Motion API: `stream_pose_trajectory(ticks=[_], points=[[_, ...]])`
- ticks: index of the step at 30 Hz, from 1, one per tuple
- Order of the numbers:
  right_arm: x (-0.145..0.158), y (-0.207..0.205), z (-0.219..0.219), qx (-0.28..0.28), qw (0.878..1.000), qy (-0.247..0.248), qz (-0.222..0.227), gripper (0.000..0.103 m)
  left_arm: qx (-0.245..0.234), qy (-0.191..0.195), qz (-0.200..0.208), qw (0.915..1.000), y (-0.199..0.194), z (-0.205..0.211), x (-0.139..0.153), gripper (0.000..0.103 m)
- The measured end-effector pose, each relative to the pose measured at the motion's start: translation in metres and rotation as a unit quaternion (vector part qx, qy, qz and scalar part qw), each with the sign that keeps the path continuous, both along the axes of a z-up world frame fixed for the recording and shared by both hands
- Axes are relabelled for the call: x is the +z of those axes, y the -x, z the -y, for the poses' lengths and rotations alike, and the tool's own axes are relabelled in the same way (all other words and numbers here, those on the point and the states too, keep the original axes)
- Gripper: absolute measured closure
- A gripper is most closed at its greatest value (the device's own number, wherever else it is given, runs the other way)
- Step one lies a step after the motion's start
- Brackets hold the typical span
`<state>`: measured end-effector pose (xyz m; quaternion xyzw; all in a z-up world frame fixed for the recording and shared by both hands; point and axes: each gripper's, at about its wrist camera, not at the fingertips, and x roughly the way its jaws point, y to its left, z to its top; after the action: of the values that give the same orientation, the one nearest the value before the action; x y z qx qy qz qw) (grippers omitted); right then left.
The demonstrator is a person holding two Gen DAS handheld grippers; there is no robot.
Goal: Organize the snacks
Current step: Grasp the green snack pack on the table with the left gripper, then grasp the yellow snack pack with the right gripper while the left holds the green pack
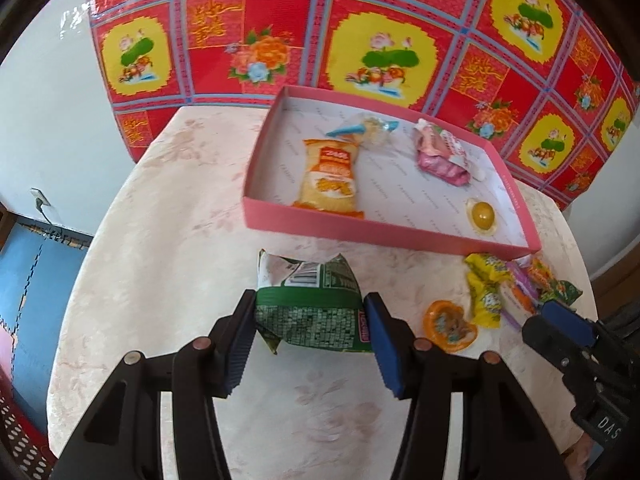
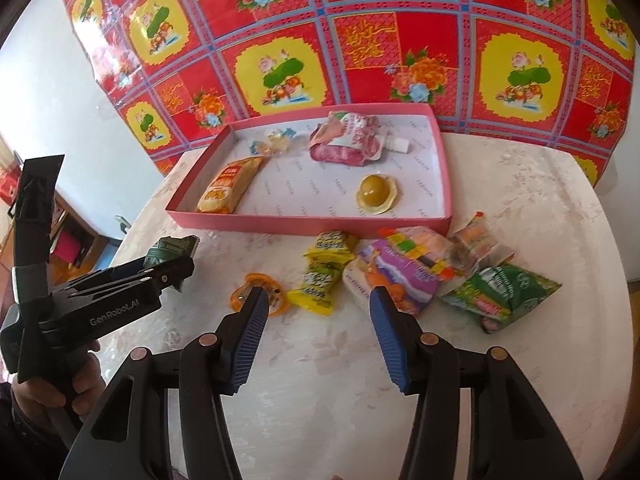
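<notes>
My left gripper is shut on a green snack packet, just in front of the pink tray; the packet also shows in the right wrist view. The tray holds an orange packet, a pink pouch, a clear wrapped candy and a yellow jelly cup. My right gripper is open and empty above the table, close to a yellow candy packet, an orange jelly cup and a purple packet.
Another green packet and a small orange-white wrapper lie right of the pile. The round marble-patterned table stands against a red floral wall sheet. The left gripper's body sits at the left.
</notes>
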<state>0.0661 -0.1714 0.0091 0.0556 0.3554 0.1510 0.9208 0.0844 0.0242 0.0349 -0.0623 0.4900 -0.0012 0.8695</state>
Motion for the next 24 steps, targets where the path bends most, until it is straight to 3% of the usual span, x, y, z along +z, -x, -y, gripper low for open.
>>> stream_pose_trajectory(ticks=[3,8,24], points=[[-0.002,0.0,-0.001,0.005,1.0,-0.026,-0.006,0.049,0.002,0.001,0.002,1.0,0.002,-0.007,0.0,0.047],[-0.008,-0.005,-0.007,0.004,0.999,-0.029,-0.024,0.055,0.001,0.011,0.0,0.9999,0.005,-0.014,-0.002,0.047],[-0.024,-0.04,-0.025,-0.05,0.997,-0.004,-0.052,0.059,-0.008,0.037,0.002,0.9993,0.01,-0.025,-0.008,0.047]])
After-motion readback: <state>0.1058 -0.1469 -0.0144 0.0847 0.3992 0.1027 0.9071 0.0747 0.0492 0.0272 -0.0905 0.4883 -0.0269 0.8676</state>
